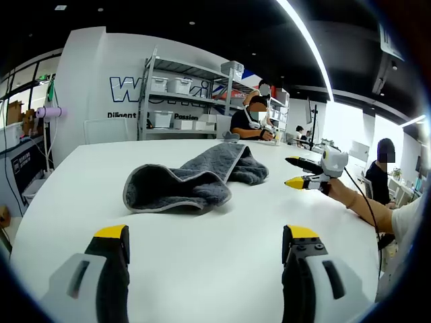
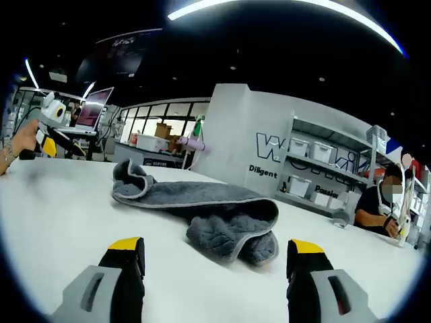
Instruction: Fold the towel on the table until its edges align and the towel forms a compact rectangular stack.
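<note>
A grey towel (image 1: 188,178) lies crumpled and loosely doubled over on the white table (image 1: 202,269). In the left gripper view, my left gripper (image 1: 206,235) hovers open over bare table just short of the towel, nothing between its yellow-tipped jaws. My right gripper (image 1: 291,171) comes in from the right beside the towel's far end, held by a hand (image 1: 340,192), jaws apart. In the right gripper view, the right gripper (image 2: 217,247) stands open close to the towel (image 2: 202,202), whose thick folded end lies nearest. The left gripper (image 2: 60,145) shows far left in a hand.
Metal shelves with white bins (image 1: 182,87) stand behind the table by a lettered wall. One person (image 1: 249,121) sits at the table's far end and another (image 1: 380,168) is off to the right. Bare tabletop surrounds the towel.
</note>
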Tool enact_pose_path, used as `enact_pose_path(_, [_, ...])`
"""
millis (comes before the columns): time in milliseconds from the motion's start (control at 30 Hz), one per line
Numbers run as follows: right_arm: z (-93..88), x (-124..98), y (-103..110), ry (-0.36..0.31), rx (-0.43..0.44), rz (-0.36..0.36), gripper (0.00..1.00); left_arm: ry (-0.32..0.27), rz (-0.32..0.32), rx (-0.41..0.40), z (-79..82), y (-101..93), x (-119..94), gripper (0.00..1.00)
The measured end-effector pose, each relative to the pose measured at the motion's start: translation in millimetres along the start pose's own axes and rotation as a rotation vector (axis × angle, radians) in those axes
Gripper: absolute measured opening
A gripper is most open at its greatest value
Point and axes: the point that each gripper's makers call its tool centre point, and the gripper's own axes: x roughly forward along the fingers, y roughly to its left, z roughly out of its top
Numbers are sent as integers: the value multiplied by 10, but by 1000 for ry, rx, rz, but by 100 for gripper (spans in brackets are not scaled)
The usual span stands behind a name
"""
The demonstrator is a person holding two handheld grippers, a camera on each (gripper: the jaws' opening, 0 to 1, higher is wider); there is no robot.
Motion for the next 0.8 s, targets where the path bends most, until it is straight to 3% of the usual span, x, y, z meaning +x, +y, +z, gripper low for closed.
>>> enact_pose_path(200, [-100, 135, 62, 55, -8, 15, 86, 16, 2, 6, -32, 14, -2, 99])
enact_pose_path(367, [-57, 244, -36, 45, -28, -7, 77, 9, 8, 2, -15, 41, -9, 98])
enact_pose_path(800, [-224, 494, -91, 115, -5, 18, 57, 32, 3, 1, -75, 52, 29, 98])
